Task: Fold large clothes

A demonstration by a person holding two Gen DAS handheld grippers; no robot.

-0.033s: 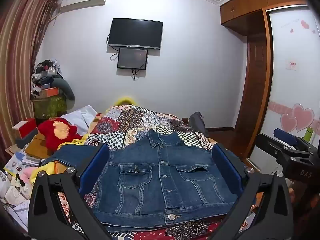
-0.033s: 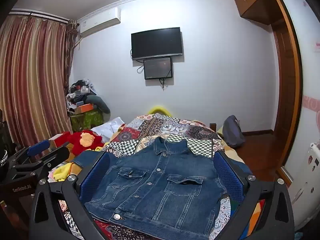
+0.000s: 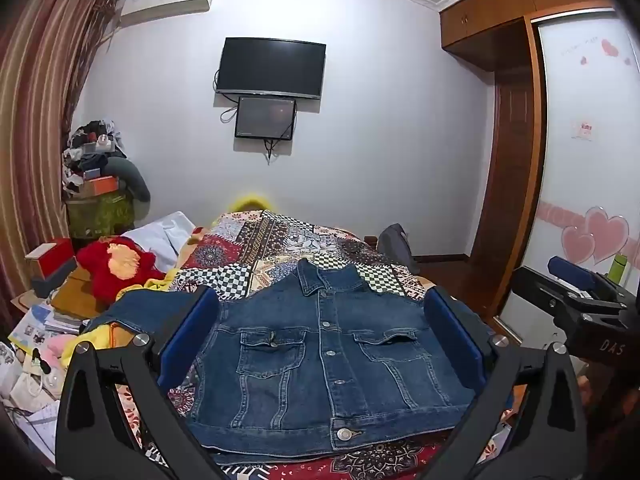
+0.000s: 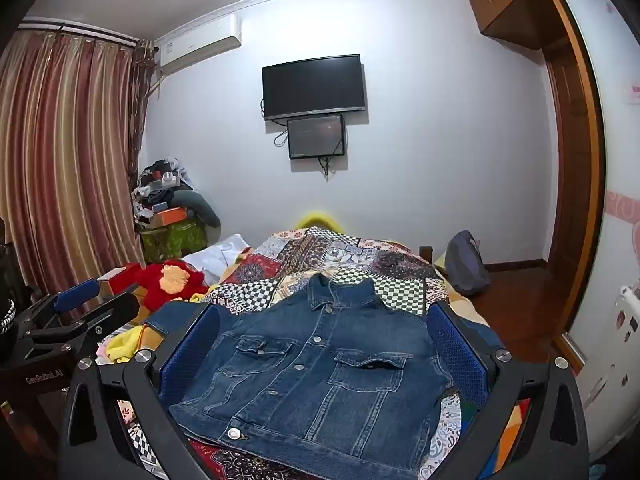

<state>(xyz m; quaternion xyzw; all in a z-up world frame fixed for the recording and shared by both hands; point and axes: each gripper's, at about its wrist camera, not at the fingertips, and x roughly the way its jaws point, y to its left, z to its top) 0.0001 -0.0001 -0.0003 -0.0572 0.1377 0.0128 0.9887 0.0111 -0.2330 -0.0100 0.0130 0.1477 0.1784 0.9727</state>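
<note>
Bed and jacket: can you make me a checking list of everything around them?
Surface: patchwork bedspread, mostly covered near the front.
Job's things: denim jacket lying flat, front up, buttoned, not folded yet.
Clutter: red plush toy, papers beside the bed, piled shelf.
Grippers: left gripper open, holding nothing; right gripper open, holding nothing.
Cables: wires dangling beneath the TV.
Surroundings: curtain, air conditioner, wardrobe.

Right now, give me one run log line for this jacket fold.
stage: not started | denim jacket: flat on patchwork quilt, buttoned, front up | left tool: open, empty | right tool: open, empty
</note>
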